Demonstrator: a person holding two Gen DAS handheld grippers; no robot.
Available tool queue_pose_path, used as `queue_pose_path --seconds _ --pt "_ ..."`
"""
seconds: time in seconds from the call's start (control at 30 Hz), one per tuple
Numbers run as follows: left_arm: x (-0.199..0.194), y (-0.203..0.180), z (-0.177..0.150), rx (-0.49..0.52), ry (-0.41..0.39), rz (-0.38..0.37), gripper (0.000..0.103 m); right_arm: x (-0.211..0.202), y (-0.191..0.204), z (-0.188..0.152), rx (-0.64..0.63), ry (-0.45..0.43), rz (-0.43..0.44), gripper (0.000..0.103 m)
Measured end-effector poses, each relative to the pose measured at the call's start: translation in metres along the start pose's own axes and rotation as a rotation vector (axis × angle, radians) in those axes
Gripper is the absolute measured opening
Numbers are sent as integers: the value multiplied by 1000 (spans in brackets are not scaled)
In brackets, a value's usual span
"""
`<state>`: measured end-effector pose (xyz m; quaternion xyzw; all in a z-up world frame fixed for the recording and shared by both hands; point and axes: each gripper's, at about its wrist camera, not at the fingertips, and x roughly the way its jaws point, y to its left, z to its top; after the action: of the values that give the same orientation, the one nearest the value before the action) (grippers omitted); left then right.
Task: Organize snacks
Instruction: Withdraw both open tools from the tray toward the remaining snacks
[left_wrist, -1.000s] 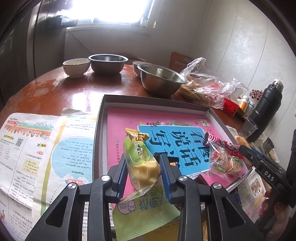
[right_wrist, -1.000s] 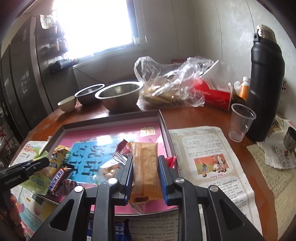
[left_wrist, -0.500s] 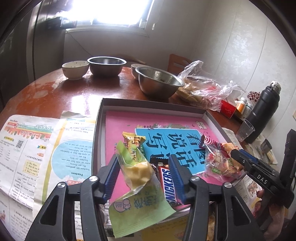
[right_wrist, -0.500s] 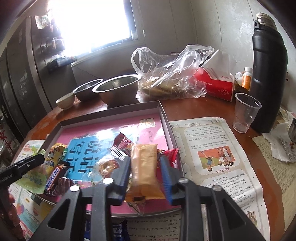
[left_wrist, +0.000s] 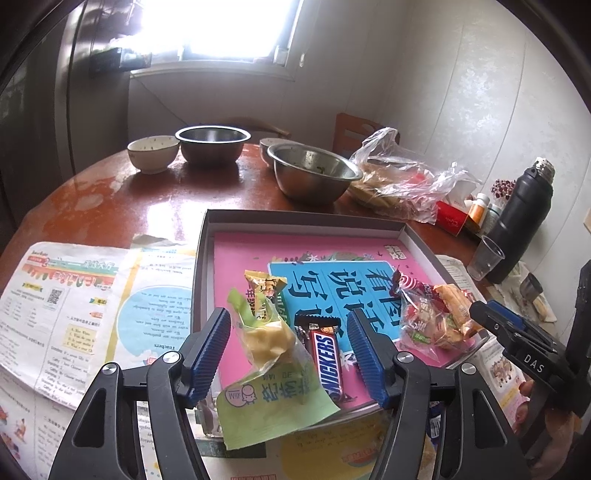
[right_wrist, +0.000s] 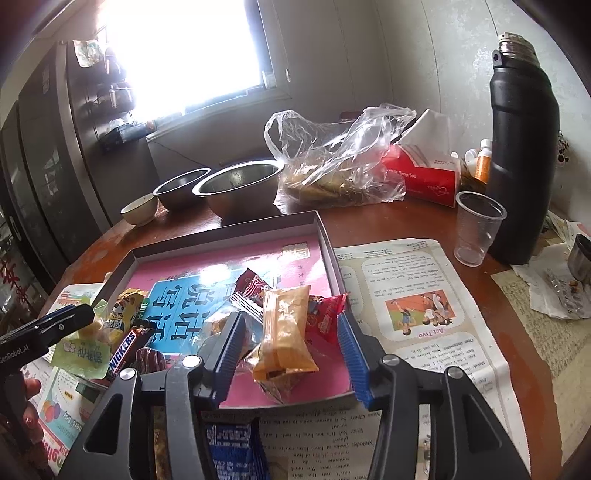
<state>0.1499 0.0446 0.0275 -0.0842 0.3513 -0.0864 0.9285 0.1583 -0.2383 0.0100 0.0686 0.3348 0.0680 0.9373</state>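
A shallow grey box tray (left_wrist: 303, 218) with a pink and blue sheet inside holds the snacks. My left gripper (left_wrist: 290, 332) is open over its near left corner. Between the jaws lies a green milk-candy packet (left_wrist: 269, 354), draped over the tray's front rim, beside a Snickers bar (left_wrist: 328, 358). My right gripper (right_wrist: 288, 339) is open at the tray's near right corner (right_wrist: 325, 236). An orange cracker packet (right_wrist: 284, 332) lies loose between its jaws, on top of a red packet (right_wrist: 325, 314) and other wrapped snacks.
Two steel bowls (left_wrist: 314, 177) and a ceramic bowl (left_wrist: 151, 151) stand behind the tray. A plastic bag of food (right_wrist: 332, 166), a red tissue box (right_wrist: 424, 173), a plastic cup (right_wrist: 476, 229) and a black flask (right_wrist: 521, 147) stand at the right. Printed sheets (left_wrist: 66, 299) flank the tray.
Both grippers opened. The left let go of the green packet and the right let go of the orange packet; both packets now rest in the tray, and both grippers drew back slightly.
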Motion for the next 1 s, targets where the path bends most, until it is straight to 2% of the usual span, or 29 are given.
queue_pose_path --seconds 0.7,1.0 --pt "-24 -18 -5 34 6 -18 69 -34 0 -6 6 -36 34 60" --pt "-32 -26 -17 51 52 -44 69 -45 6 -17 -12 -21 65 63"
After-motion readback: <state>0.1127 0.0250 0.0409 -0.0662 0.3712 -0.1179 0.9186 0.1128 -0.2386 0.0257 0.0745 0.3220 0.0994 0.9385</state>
